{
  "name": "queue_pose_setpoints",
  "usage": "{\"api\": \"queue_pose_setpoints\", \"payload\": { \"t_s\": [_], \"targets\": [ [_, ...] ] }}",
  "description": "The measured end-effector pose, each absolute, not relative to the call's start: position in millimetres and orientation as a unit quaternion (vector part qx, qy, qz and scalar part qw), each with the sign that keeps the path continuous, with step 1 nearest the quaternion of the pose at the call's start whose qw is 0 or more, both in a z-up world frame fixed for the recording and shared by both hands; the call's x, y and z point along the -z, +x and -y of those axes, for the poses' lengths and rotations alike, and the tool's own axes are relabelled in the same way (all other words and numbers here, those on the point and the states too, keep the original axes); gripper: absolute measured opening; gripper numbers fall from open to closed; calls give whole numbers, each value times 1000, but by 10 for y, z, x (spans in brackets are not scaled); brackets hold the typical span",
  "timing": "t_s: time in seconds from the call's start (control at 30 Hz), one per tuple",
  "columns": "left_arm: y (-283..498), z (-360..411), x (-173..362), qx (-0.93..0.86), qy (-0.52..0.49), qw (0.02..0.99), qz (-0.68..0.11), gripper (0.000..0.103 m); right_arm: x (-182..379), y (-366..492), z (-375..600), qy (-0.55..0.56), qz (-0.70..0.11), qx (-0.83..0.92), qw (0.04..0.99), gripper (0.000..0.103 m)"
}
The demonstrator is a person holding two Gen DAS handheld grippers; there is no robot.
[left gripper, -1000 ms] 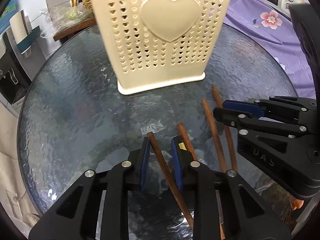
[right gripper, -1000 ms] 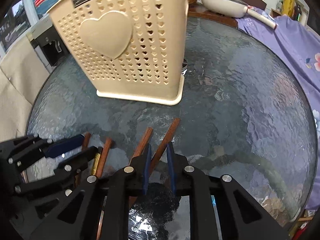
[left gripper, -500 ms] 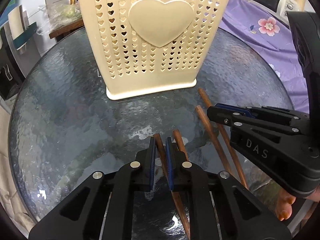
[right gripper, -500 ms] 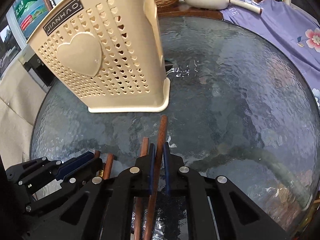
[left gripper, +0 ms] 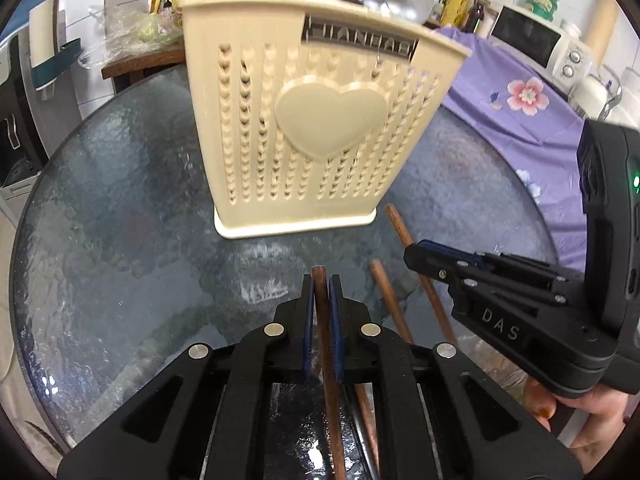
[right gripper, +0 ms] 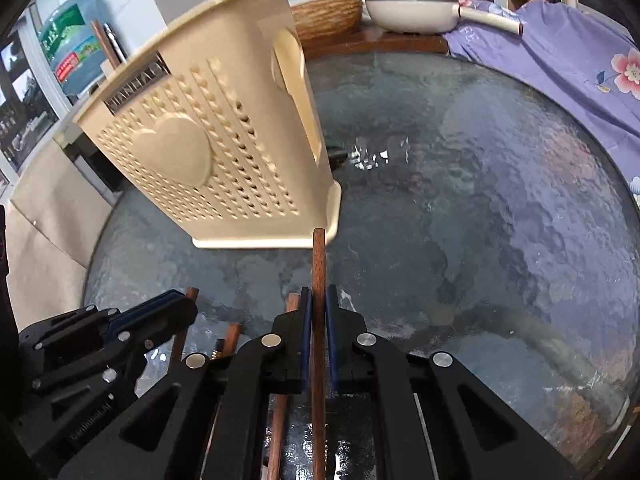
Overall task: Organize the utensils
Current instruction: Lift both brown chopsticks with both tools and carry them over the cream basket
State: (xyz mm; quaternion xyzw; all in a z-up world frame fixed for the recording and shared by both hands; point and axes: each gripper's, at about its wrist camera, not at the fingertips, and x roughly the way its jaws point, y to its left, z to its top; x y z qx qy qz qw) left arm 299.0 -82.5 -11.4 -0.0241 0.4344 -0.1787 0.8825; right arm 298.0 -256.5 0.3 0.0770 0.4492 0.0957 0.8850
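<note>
A cream perforated utensil holder (left gripper: pixel 316 136) with a heart on its side stands on the round glass table (left gripper: pixel 120 216); it also shows in the right wrist view (right gripper: pixel 224 148). My left gripper (left gripper: pixel 321 284) is shut on a brown wooden chopstick (left gripper: pixel 325 340). My right gripper (right gripper: pixel 316 296) is shut on another wooden chopstick (right gripper: pixel 318 264) whose tip points at the holder's base. The right gripper shows in the left wrist view (left gripper: pixel 416 256), the left gripper in the right wrist view (right gripper: pixel 176 304). More chopsticks (left gripper: pixel 386 300) lie on the glass between the grippers.
A purple flowered cloth (left gripper: pixel 520 112) covers furniture to the right. A microwave (left gripper: pixel 536 44) and kitchen items stand behind. A white pan (right gripper: pixel 416 12) and a woven basket (right gripper: pixel 328 16) sit on a wooden counter beyond the table. A water jug (right gripper: pixel 72 48) stands at the left.
Both grippers have closed on a chopstick each and lifted, so the holder's top rim and the background now show. The views have tilted upward.
</note>
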Motion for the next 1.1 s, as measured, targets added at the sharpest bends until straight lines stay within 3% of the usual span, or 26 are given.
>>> {"api": "queue_pose_setpoints", "payload": {
  "t_s": [1.1],
  "targets": [
    [2571,528,-906,223,-76,919,-317,8,-842,2374,2591,73,-312,-174,931,7]
  ]
}}
